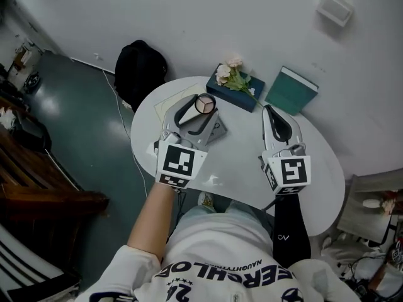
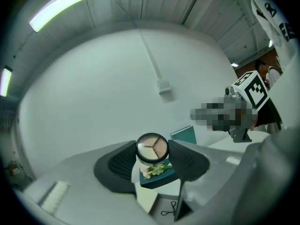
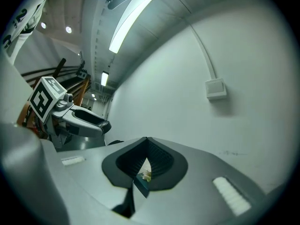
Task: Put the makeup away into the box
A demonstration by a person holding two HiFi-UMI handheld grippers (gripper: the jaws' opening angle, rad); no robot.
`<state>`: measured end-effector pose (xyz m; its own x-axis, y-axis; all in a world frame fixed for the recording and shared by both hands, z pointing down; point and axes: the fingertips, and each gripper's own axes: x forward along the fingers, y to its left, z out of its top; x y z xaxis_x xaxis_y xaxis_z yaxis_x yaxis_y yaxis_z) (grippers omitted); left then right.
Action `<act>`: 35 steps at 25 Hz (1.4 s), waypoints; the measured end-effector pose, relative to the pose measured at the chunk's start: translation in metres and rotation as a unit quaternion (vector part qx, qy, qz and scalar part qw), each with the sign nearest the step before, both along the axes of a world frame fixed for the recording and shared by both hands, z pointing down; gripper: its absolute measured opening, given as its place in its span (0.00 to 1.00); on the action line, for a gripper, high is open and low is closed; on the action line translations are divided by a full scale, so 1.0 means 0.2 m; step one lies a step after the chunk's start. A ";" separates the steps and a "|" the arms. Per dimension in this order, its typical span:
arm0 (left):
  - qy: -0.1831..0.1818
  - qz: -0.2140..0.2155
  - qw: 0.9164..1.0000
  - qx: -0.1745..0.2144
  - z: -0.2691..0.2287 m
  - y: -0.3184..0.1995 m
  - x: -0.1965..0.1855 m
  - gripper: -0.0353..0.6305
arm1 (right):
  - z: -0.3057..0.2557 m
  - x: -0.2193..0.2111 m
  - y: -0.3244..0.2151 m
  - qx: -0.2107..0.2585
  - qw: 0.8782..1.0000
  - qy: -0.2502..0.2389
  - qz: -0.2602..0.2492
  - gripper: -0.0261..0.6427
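My left tongs (image 1: 201,108) are clamped on a round compact (image 1: 205,102), 1 pad on each side of its rim. They hold it face-up above the middle of the white tabletop (image 1: 239,162). My right tongs (image 1: 269,114) are pressed together at the tips with nothing between them. They hang over the right part of the tabletop, well apart from the compact.

I judge the job barely begun: the compact is lifted but sits in no box, so the carry, the placing and the release are all left. I see no other makeup lying out. Which box is meant I cannot tell. A dark teal box (image 1: 242,93) with flowers (image 1: 230,73) on it sits at the far edge, and a lighter teal box (image 1: 291,91) stands to its right. A grey case (image 1: 213,129) lies just under the left tongs.

The head view gives the layout, plus a black bag (image 1: 140,68) on the floor off the far left. Only the left gripper view shows the compact's pan split into 3 shades, seated squarely between the ribbed pads, with the dark teal box beyond it. The right gripper view confirms those pads meet at the tips; a sliver of the dark teal box shows through the gap lower down.
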<state>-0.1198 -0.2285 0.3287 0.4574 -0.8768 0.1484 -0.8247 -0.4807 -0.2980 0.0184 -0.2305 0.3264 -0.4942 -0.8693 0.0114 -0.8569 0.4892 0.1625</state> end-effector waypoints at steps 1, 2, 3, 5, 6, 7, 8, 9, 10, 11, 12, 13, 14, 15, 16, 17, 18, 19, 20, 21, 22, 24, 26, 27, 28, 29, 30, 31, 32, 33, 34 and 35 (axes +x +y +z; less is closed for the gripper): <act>-0.001 -0.008 1.000 -0.001 0.01 0.01 -0.06 0.39 | 0.00 -0.06 0.00 0.000 1.000 0.000 -0.008 0.08; -0.003 -0.014 1.000 -0.002 0.01 0.02 -0.11 0.39 | -0.01 -0.12 0.00 0.001 1.000 0.000 -0.015 0.08; -0.005 -0.020 1.000 -0.003 0.02 0.03 -0.17 0.39 | -0.01 -0.18 0.00 0.003 1.000 0.000 -0.023 0.08; -0.008 -0.029 1.000 -0.005 0.03 0.06 -0.27 0.39 | -0.02 -0.30 0.00 0.010 0.999 0.003 -0.040 0.08; -0.009 -0.034 0.999 -0.006 0.03 0.07 -0.32 0.39 | -0.02 -0.36 0.00 0.011 0.999 0.006 -0.048 0.08; -0.010 -0.038 0.999 -0.008 0.04 0.08 -0.36 0.39 | -0.02 -0.41 0.01 0.013 0.998 0.009 -0.054 0.08; -0.011 -0.041 0.999 -0.009 0.05 0.09 -0.40 0.39 | -0.02 -0.45 0.02 0.013 0.998 0.011 -0.059 0.08; -0.011 -0.042 0.999 -0.009 0.06 0.09 -0.42 0.39 | -0.01 -0.48 0.02 0.013 0.998 0.012 -0.063 0.08; -0.011 -0.041 0.999 -0.010 0.06 0.09 -0.44 0.39 | 0.00 -0.50 0.02 0.012 0.998 0.013 -0.065 0.08; -0.010 -0.039 0.999 -0.010 0.07 0.09 -0.45 0.39 | 0.00 -0.52 0.02 0.011 0.998 0.013 -0.065 0.08; -0.009 -0.037 0.999 -0.010 0.07 0.10 -0.46 0.39 | 0.01 -0.53 0.02 0.010 0.998 0.013 -0.064 0.08; -0.006 -0.034 0.999 -0.009 0.08 0.09 -0.47 0.39 | 0.01 -0.54 0.02 0.010 0.998 0.012 -0.062 0.08; -0.004 -0.031 0.999 -0.009 0.08 0.09 -0.47 0.39 | 0.00 -0.55 0.02 0.010 0.998 0.010 -0.060 0.08; -0.001 -0.028 1.000 -0.009 0.09 0.09 -0.48 0.39 | 0.00 -0.55 0.02 0.011 0.998 0.008 -0.058 0.08; 0.001 -0.025 1.000 -0.011 0.11 0.09 -0.48 0.39 | 0.00 -0.56 0.02 0.011 0.998 0.006 -0.056 0.08; 0.001 -0.021 1.000 -0.014 0.13 0.08 -0.48 0.39 | 0.00 -0.56 0.02 0.010 0.999 0.005 -0.052 0.08; 0.001 -0.019 1.000 -0.020 0.16 0.07 -0.49 0.39 | 0.00 -0.56 0.03 0.009 0.999 0.004 -0.049 0.08; -0.001 -0.016 1.000 -0.027 0.20 0.06 -0.49 0.39 | 0.00 -0.55 0.03 0.008 0.999 0.004 -0.045 0.08; -0.002 -0.013 0.999 -0.037 0.25 0.05 -0.49 0.39 | 0.00 -0.55 0.03 0.009 0.999 0.004 -0.043 0.08; -0.004 -0.011 0.999 -0.049 0.30 0.03 -0.48 0.39 | 0.00 -0.55 0.03 0.010 0.999 0.005 -0.042 0.08; -0.006 -0.008 0.998 -0.062 0.37 0.01 -0.48 0.39 | -0.01 -0.55 0.03 0.012 0.999 0.005 -0.041 0.08; -0.010 -0.004 0.996 -0.090 0.51 -0.03 -0.48 0.39 | -0.03 -0.55 0.04 0.016 0.999 0.007 -0.038 0.08; -0.003 0.000 0.992 -0.125 0.66 -0.07 -0.47 0.39 | -0.04 -0.53 0.04 0.017 0.999 0.009 -0.032 0.08; 0.003 0.003 0.990 -0.144 0.73 -0.08 -0.47 0.39 | -0.04 -0.52 0.04 0.016 0.999 0.010 -0.029 0.08; 0.010 0.004 0.987 -0.162 0.79 -0.10 -0.46 0.39 | -0.04 -0.51 0.04 0.015 0.999 0.013 -0.025 0.08; 0.015 0.005 0.984 -0.177 0.86 -0.11 -0.46 0.39 | -0.03 -0.49 0.04 0.012 1.000 0.013 -0.021 0.08; 0.019 0.004 0.981 -0.192 0.92 -0.12 -0.46 0.39 | -0.03 -0.47 0.04 0.008 1.000 0.011 -0.017 0.08; 0.020 0.003 0.978 -0.207 0.99 -0.13 -0.46 0.39 | -0.03 -0.45 0.04 0.005 1.000 0.008 -0.013 0.08; 0.020 0.002 0.975 -0.222 1.06 -0.14 -0.45 0.39 | -0.03 -0.44 0.03 0.002 1.000 0.006 -0.010 0.08; 0.018 0.001 0.972 -0.235 1.12 -0.14 -0.45 0.39 | -0.03 -0.42 0.03 0.001 1.000 0.008 -0.006 0.08; 0.016 0.001 0.969 -0.246 1.18 -0.14 -0.45 0.39 | -0.03 -0.41 0.03 0.001 1.000 0.010 -0.002 0.08; 0.015 0.000 0.966 -0.257 1.22 -0.14 -0.45 0.39 | -0.03 -0.39 0.03 0.001 1.000 0.012 0.002 0.08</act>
